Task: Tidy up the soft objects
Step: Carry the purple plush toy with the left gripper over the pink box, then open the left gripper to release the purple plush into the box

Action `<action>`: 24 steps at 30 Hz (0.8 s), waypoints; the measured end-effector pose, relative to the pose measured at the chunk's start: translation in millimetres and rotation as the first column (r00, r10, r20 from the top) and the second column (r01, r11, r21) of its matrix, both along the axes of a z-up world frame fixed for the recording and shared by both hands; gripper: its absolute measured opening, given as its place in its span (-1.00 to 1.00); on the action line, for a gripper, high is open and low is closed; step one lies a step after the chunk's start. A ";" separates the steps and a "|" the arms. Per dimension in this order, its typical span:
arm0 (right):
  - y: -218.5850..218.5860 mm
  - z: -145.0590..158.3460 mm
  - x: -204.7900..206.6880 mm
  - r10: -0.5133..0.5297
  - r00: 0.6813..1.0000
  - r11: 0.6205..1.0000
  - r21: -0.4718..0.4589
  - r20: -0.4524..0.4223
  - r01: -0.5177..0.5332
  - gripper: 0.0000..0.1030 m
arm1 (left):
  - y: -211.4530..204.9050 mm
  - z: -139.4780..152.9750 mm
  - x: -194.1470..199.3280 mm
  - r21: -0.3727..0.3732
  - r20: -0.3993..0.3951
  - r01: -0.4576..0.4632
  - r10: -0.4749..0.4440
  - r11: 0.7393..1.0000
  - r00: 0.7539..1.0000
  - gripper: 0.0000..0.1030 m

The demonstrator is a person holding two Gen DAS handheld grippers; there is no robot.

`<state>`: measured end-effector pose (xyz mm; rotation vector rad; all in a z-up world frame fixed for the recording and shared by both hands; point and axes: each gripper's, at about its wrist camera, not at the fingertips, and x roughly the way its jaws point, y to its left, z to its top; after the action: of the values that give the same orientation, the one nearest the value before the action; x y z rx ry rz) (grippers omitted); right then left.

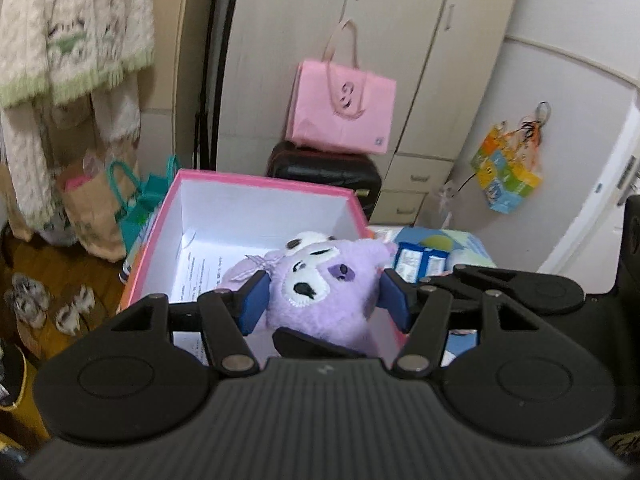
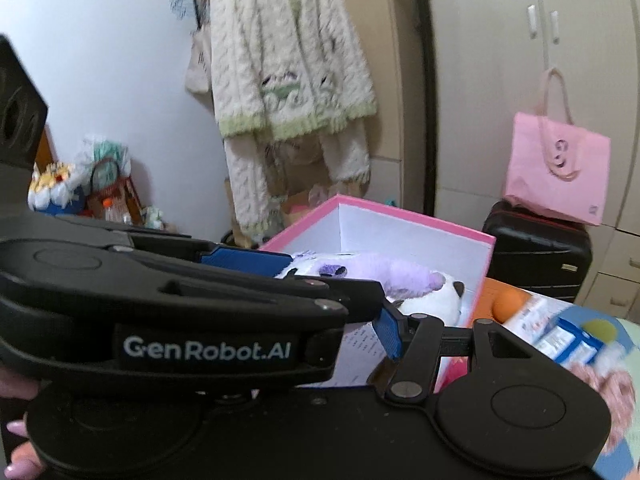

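The left hand-held gripper [image 1: 320, 300] grips a purple plush [image 1: 324, 284] between its blue pads, held over the open pink box [image 1: 256, 184]. Placing seems underway; next likely lowering and releasing. The right gripper's opening cannot be judged.

fuzzy purple plush toy [image 1: 324, 292], matt

A: My left wrist view looks forward and down into the pink box [image 1: 256, 184], close, facing the wardrobe.

B: My right looks across it from the side; the blurred pink tote bag [image 2: 560, 168], I think, is shared
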<state>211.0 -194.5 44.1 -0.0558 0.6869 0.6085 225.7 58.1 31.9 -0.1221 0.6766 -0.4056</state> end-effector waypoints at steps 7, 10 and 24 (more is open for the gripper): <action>14.7 -21.6 59.0 0.090 0.994 0.994 -0.055 -0.068 -0.094 0.22 | 6.5 -22.7 59.9 0.002 -0.082 -0.035 0.035 0.999 0.996 0.14; 19.4 -29.7 75.4 0.132 0.987 0.988 -0.074 -0.088 -0.139 0.22 | 10.4 -29.9 77.2 0.010 -0.103 -0.047 0.048 0.999 0.994 0.13; 28.7 -32.3 83.4 0.104 0.991 0.973 -0.197 -0.084 -0.119 0.59 | 10.4 -23.1 71.3 0.189 0.044 -0.103 0.096 0.977 0.994 0.25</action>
<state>294.4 -165.9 11.8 -0.2634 0.8187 0.6498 297.1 68.5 8.8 0.0334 0.6688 -0.2444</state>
